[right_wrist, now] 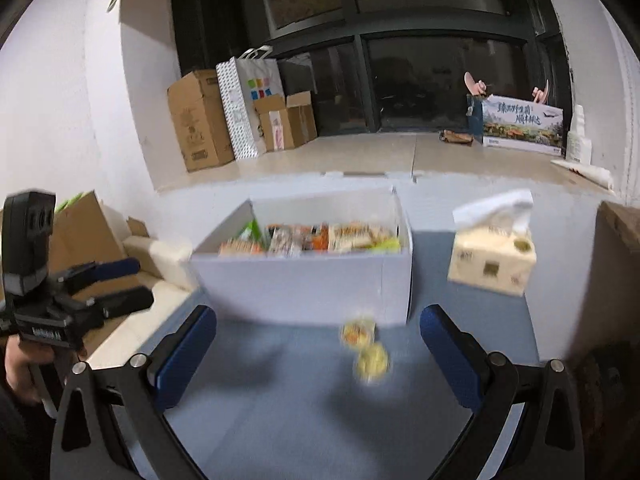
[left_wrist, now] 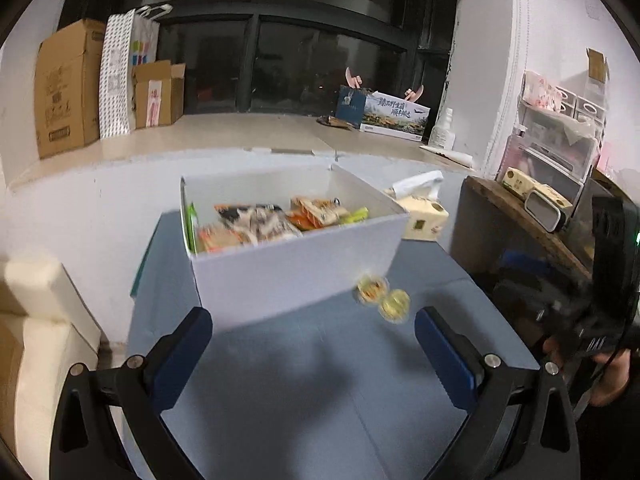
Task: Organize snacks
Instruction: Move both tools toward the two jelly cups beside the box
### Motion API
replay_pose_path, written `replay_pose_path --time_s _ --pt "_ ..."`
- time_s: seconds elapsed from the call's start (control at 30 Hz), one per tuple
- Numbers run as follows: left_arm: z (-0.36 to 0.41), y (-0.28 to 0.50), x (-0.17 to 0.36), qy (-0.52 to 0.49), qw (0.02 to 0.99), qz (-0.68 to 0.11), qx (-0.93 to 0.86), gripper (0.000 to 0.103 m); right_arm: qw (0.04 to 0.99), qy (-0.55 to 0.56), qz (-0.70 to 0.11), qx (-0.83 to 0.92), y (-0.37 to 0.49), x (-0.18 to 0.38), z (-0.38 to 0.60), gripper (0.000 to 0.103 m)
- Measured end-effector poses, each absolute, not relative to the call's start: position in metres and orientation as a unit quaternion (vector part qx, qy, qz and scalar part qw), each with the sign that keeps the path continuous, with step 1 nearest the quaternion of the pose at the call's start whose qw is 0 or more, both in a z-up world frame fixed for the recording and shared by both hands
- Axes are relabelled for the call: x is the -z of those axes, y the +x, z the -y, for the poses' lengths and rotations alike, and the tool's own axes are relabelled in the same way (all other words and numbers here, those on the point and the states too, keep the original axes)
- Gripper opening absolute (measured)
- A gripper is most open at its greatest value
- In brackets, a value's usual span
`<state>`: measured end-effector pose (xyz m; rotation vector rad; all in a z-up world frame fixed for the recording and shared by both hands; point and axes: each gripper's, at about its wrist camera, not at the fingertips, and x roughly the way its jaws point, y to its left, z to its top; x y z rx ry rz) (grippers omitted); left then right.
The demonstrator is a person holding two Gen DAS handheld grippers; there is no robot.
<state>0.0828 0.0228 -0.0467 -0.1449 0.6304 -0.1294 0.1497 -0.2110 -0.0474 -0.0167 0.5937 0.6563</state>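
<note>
Both hand-held grippers, left (left_wrist: 313, 330) and right (right_wrist: 318, 330), hang wide apart over the blue tabletop (right_wrist: 280, 420), gripping nothing. Two small round yellow snacks (right_wrist: 366, 346) sit blurry on the tabletop just in front of the white box (right_wrist: 304, 284), which is full of snack packs (right_wrist: 312, 238). Tissue pack (right_wrist: 492, 260) off to the right.
</note>
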Motion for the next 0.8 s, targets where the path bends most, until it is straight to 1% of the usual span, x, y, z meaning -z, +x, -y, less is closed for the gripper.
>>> replay_pose_path --time_s 0.13,0.33,0.67,0.73,0.8 --pt "-0.018 0.069 0.055 -0.088 0.942 -0.316 0.071 0.103 0.898 -0.029 -0.308 -0.314 0.134 0.074 0.213 0.103" --pt "-0.017 0.059 0.058 -0.090 0.942 -0.317 0.064 0.103 0.887 -0.041 -0.336 -0.315 0.144 0.099 0.208 0.103" --pt "-0.027 0.053 0.073 -0.103 0.936 -0.332 0.049 0.103 0.874 -0.081 -0.386 -0.283 0.221 0.142 0.168 0.103" --pt "-0.029 0.053 0.077 -0.106 0.934 -0.338 0.047 0.103 0.868 -0.086 -0.413 -0.264 0.239 0.156 0.163 0.103" --pt "-0.032 0.053 0.081 -0.110 0.933 -0.341 0.042 0.103 0.861 -0.069 -0.431 -0.261 0.249 0.164 0.164 0.102"
